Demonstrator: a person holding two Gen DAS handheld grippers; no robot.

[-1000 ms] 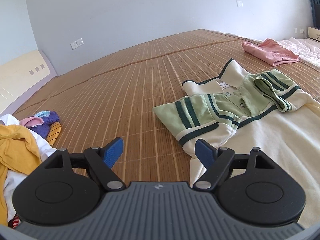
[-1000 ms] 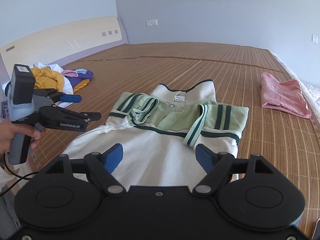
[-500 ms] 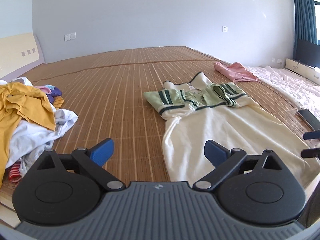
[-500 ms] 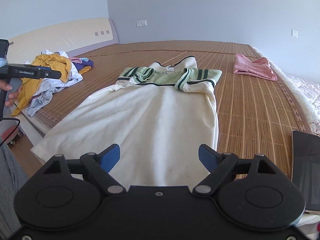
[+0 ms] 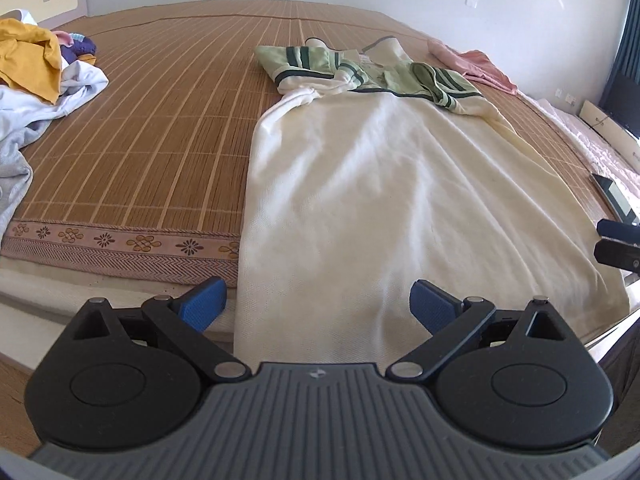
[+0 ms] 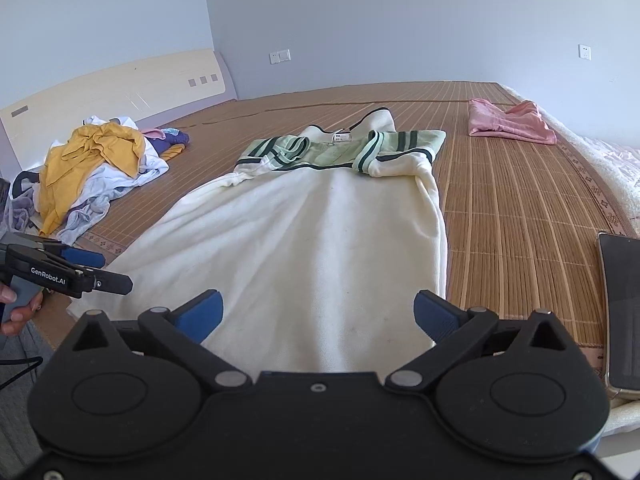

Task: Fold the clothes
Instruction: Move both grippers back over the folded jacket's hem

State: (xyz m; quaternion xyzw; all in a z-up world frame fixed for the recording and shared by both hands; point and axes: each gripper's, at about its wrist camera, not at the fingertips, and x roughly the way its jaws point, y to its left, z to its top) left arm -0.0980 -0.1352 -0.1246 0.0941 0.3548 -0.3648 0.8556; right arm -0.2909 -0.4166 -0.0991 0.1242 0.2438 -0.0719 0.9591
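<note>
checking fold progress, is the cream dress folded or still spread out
Partly folded: both green striped sleeves lie turned in over the chest, but the cream dress skirt lies full length on the bamboo mat.

Two hand-held grippers are in view, the left hand-held gripper [image 5: 316, 306] and the right hand-held gripper [image 6: 318, 312], each with two blue fingers. One cream dress [image 6: 320, 232] lies spread on one bamboo mat [image 6: 512, 208], alongside one folded pink garment [image 6: 510, 122] and one heap of unfolded clothes [image 6: 92, 168]. One dark phone [image 6: 622, 304] sits at the mat's right edge.
</note>
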